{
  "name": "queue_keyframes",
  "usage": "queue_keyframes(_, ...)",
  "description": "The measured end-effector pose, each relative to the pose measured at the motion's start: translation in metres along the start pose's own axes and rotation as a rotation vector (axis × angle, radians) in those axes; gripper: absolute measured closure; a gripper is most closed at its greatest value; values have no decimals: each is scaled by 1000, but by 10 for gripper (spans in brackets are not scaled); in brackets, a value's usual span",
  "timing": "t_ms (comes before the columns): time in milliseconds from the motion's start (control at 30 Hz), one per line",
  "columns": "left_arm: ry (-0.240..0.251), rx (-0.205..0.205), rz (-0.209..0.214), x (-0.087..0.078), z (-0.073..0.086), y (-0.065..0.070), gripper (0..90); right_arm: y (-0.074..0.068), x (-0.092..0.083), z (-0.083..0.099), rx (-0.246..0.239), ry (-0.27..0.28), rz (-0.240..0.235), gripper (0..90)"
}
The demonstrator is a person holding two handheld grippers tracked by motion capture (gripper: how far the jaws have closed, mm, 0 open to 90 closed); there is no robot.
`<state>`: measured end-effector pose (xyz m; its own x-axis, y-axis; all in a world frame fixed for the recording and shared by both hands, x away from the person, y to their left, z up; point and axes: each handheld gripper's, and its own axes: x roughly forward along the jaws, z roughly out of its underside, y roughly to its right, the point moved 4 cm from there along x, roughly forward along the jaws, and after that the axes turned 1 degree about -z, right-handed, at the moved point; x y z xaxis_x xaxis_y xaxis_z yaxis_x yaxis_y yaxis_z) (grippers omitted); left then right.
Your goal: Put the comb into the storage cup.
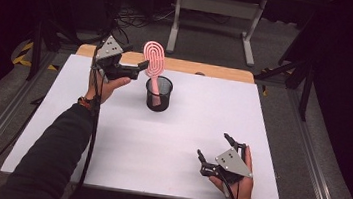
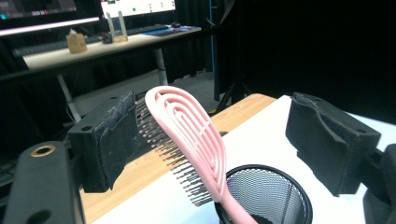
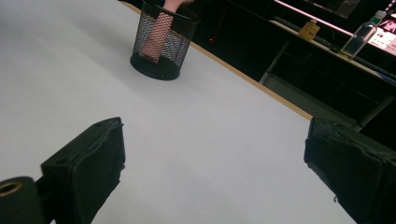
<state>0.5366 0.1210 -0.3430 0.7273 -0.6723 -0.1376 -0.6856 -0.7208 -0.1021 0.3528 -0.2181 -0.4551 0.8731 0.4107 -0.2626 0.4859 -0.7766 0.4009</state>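
A pink hairbrush stands handle-down in a black mesh cup at the far middle of the white table, its oval head leaning out above the rim. My left gripper hovers just left of the cup, open. In the left gripper view the brush head stands between the jaws, bristles close to the left pad, far from the other, above the cup. My right gripper rests near the front right, open and holding nothing, pointed toward the cup.
The table's wooden far edge shows behind the white sheet. Beyond it stand a desk frame and tripod legs on the floor. A desk with monitors and small bottles lies farther off.
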Motion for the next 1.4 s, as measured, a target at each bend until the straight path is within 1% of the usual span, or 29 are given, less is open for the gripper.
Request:
queue_keyframes(67,-7,15,5,-4,0,1,171,0,0,0,-1,0,0,60)
queue_keyframes(133,-4,16,10,-6,0,2,168,-1,0,0,-1,-1,0,60)
queue_keyframes(400,-18,55,19,-14,1,7,162,-3,1,-1,-10,-2,-2,60)
queue_keyframes(467,-12,58,24,-16,1,8,161,-3,1,-1,-9,-1,-2,60)
queue_keyframes(500,-12,68,25,-18,1,9,158,-3,0,-1,-9,-1,-2,60)
queue_keyframes(567,-11,70,25,-19,0,10,156,-3,0,-1,-10,-1,-1,60)
queue_keyframes(667,-12,76,36,-21,0,12,135,-3,1,-1,-11,-4,0,60)
queue_keyframes(767,-13,84,44,-24,1,14,133,-3,1,0,-11,-6,0,60)
queue_keyframes(900,-24,106,54,-27,2,19,125,-3,2,0,-13,-7,1,60)
queue_keyframes(1033,-29,116,65,-29,3,22,119,-4,2,0,-13,-8,0,61)
queue_keyframes(1333,-33,137,92,-35,4,30,105,-4,1,-2,-15,3,3,61)
queue_keyframes(1400,-43,153,95,-37,4,32,95,-4,1,-2,-15,1,1,61)
